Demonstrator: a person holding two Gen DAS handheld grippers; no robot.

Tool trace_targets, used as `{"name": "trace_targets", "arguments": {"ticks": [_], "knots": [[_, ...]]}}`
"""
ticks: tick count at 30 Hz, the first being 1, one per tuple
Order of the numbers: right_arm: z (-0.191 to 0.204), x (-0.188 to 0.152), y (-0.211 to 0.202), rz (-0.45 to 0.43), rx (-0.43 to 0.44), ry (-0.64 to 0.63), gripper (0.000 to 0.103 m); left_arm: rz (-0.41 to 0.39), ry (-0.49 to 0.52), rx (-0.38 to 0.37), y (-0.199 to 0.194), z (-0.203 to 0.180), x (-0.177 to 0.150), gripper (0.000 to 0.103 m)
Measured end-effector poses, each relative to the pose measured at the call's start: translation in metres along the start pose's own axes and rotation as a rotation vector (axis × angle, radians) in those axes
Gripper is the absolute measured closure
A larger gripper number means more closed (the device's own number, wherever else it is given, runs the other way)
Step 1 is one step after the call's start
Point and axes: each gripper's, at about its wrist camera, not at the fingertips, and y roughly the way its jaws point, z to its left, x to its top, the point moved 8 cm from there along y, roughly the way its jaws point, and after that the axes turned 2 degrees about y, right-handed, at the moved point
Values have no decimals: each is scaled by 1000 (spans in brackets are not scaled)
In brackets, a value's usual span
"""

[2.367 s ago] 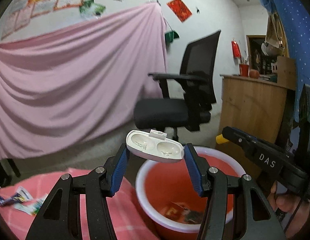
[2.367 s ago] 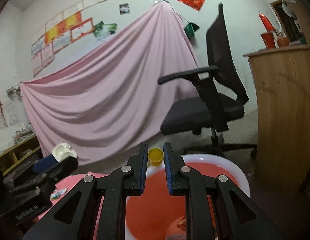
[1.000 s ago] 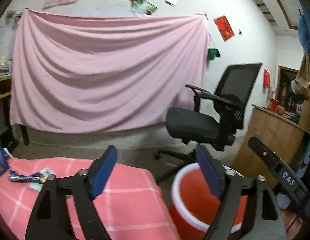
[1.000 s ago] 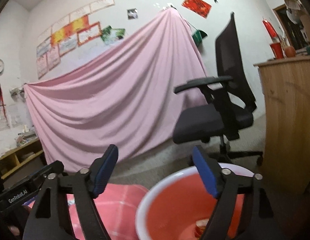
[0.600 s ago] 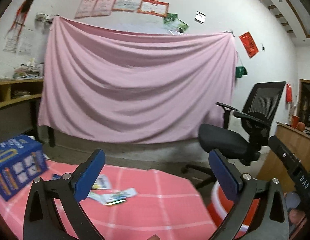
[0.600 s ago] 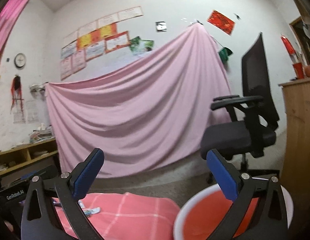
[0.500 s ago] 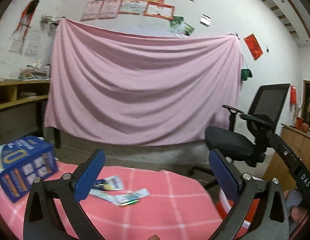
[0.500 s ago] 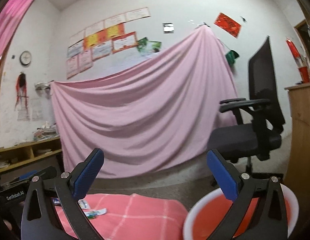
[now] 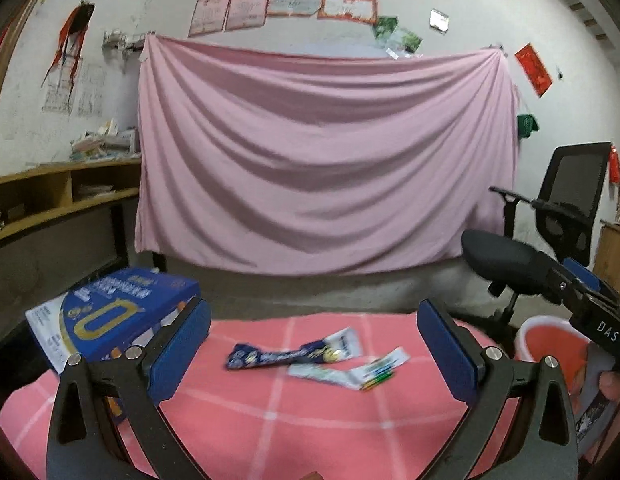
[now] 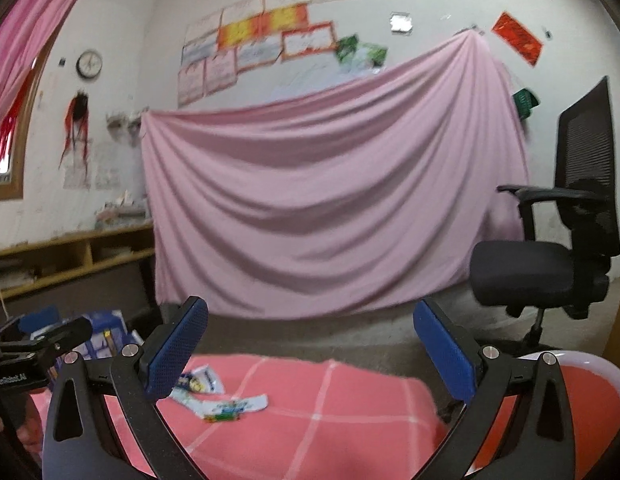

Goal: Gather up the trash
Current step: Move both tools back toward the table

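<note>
Two flat wrappers lie on the pink checked tablecloth (image 9: 269, 412): a dark blue wrapper (image 9: 285, 354) and a white-and-green wrapper (image 9: 354, 372) just right of it. My left gripper (image 9: 314, 348) hovers over them, jaws wide open and empty. In the right wrist view the white-and-green wrapper (image 10: 225, 404) lies below and between the fingers of my right gripper (image 10: 310, 348), which is open and empty too. The red bucket with a white rim (image 9: 550, 344) stands right of the table, also as red bucket (image 10: 590, 404).
A blue box (image 9: 109, 316) stands on the table's left end. A black office chair (image 9: 550, 236) stands behind the bucket. A pink sheet (image 9: 318, 160) hangs on the back wall, wooden shelves (image 9: 49, 200) at the left. The right gripper's body (image 9: 590, 312) reaches in from the right.
Both grippers opened wide and swung left from over the bucket to the table. The white case and yellow cap they held earlier are gone from the jaws. Wrappers and blue box came into view.
</note>
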Motion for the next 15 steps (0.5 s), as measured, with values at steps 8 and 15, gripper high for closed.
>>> {"name": "trace_targets", "arguments": {"ticks": [8,15], "knots": [[14,-43,46,256,47,8,0,191,-25,38,34,24,-35,2],[28,-94,80,545,113,-14,22,341,-72,24,56,35,-57,10]]}}
